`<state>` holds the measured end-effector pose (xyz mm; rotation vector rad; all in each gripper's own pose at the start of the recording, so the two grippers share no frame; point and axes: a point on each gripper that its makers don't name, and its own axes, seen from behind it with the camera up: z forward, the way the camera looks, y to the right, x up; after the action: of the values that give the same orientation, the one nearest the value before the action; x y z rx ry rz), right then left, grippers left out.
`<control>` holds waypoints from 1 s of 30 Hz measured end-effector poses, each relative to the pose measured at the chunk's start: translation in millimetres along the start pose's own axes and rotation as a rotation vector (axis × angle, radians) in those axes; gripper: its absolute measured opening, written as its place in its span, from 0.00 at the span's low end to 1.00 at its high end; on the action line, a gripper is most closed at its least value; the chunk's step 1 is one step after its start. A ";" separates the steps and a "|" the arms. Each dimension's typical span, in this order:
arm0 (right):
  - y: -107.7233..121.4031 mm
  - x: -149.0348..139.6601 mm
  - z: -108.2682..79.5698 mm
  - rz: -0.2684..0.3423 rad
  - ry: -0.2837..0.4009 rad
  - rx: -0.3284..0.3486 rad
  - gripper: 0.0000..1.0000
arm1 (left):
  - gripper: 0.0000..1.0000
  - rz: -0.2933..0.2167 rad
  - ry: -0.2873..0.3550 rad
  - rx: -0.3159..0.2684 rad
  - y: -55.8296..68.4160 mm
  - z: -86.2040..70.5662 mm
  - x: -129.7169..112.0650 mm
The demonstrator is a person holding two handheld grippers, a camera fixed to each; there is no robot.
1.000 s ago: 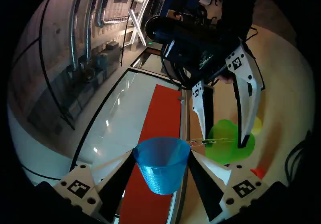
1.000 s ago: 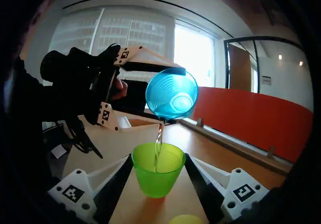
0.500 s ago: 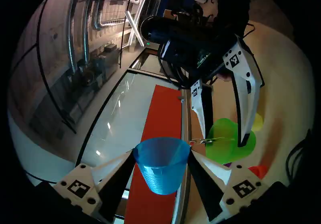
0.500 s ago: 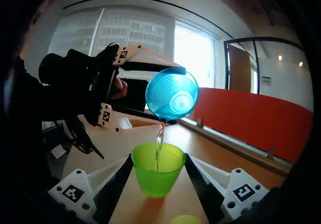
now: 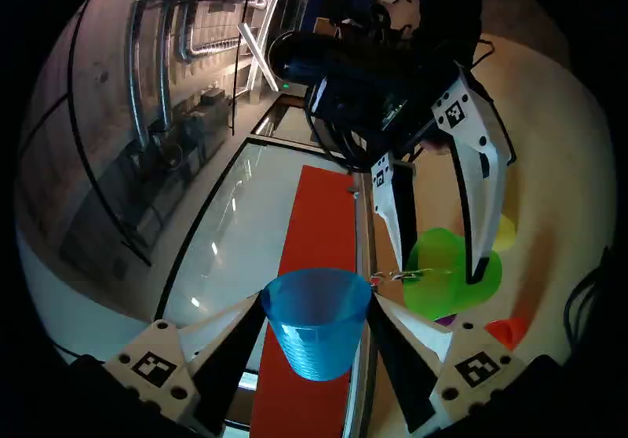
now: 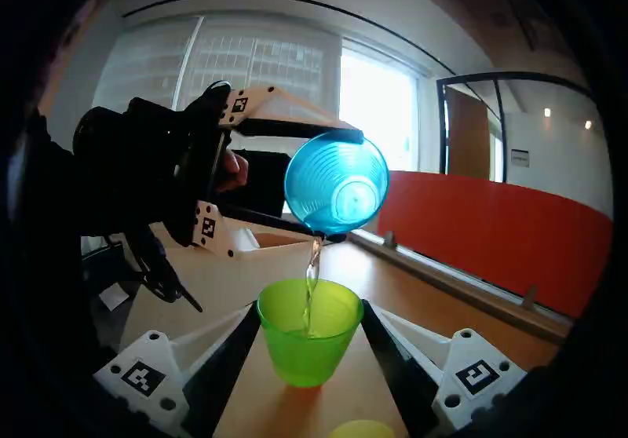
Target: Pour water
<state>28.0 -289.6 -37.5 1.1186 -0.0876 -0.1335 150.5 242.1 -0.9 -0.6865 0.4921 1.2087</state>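
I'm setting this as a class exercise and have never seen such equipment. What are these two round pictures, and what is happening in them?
There is no robot arm here: a person holds a two-fingered gripper in each hand. Each gripper carries a fisheye camera looking along its own fingers, hence the two round pictures. The left gripper clamps a blue cup, tipped so that a thin stream of water falls into a green cup. The right gripper holds that cup upright, with a wooden table beneath. A yellow cup sits nearby.
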 end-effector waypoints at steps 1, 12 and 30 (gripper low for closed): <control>0.0 0.4 -0.1 0.001 0.001 0.000 0.94 | 0.87 -0.001 0.000 -0.001 0.5 -0.2 0.2; 0.6 1.4 -2.2 -0.002 0.002 -0.004 0.94 | 0.87 0.015 0.001 0.004 0.1 -1.3 1.2; 0.3 2.3 -0.7 -0.009 0.000 -0.005 0.94 | 0.87 0.046 0.000 0.010 -1.2 -0.9 1.5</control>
<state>30.4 -289.2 -37.6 1.1142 -0.0820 -0.1410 152.2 242.2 -2.4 -0.6699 0.5158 1.2489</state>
